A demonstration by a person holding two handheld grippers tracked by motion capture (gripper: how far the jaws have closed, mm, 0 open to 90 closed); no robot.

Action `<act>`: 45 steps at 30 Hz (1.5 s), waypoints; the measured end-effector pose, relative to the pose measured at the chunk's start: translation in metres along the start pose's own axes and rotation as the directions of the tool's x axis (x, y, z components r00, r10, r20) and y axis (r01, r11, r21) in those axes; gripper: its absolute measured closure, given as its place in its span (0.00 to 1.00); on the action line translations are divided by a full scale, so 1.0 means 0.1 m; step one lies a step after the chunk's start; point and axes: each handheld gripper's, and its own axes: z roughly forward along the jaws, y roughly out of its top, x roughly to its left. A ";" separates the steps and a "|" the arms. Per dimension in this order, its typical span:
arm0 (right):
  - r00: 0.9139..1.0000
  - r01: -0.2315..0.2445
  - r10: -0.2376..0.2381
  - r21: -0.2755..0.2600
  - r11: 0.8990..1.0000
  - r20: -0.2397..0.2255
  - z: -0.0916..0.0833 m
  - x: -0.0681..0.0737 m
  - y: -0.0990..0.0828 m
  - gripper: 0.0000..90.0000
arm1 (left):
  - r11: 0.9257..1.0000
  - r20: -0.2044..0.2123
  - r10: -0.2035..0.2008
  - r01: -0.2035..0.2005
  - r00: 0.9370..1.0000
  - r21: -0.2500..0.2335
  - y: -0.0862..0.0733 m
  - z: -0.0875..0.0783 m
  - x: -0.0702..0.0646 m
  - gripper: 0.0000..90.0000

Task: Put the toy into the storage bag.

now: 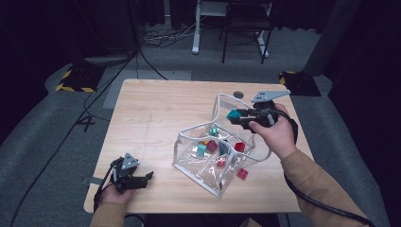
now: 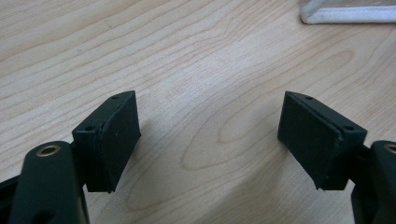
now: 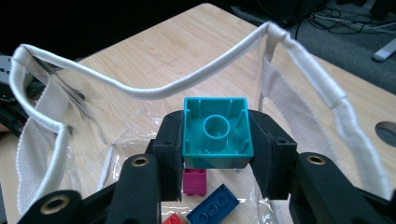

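At the bottom left of the high view, your left gripper (image 1: 149, 176) rested low on the light wooden table (image 1: 156, 113), jaws spread wide with nothing between them. In the left gripper view the same black jaws stood apart over bare wood grain, and a white-edged corner of the bag (image 2: 345, 14) showed at the upper right.

Just right of centre in the high view sat the clear plastic bag with white fabric trim (image 1: 215, 156), its mouth gaping upward. Several small plastic building bricks already lay inside, among them a red brick (image 1: 239, 146) and a teal brick (image 1: 202, 149). One red brick on the table (image 1: 242, 173) lay outside, touching the bag's lower right edge, so by my judgement the filling was partly done, with that one left to gather.

Farther back, at the bag's upper right rim, your right gripper (image 1: 235, 115) pointed left, your hand (image 1: 274, 135) wrapped around its body, forearm entering from the lower right. Its jaws were clamped on a teal square hollow-bottomed plastic brick (image 3: 217, 133). In the right gripper view that brick sat centred, underside toward the camera, above the bag's open mouth; below it lay a magenta brick (image 3: 195, 183) and a blue studded brick (image 3: 215, 204). It looked ready for release.
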 end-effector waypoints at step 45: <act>0.996 0.013 -0.005 -0.088 0.996 0.089 -0.86 0.05 -0.30 0.41 | 1.000 0.000 -0.001 0.001 1.000 0.000 0.00 0.00 0.00 0.23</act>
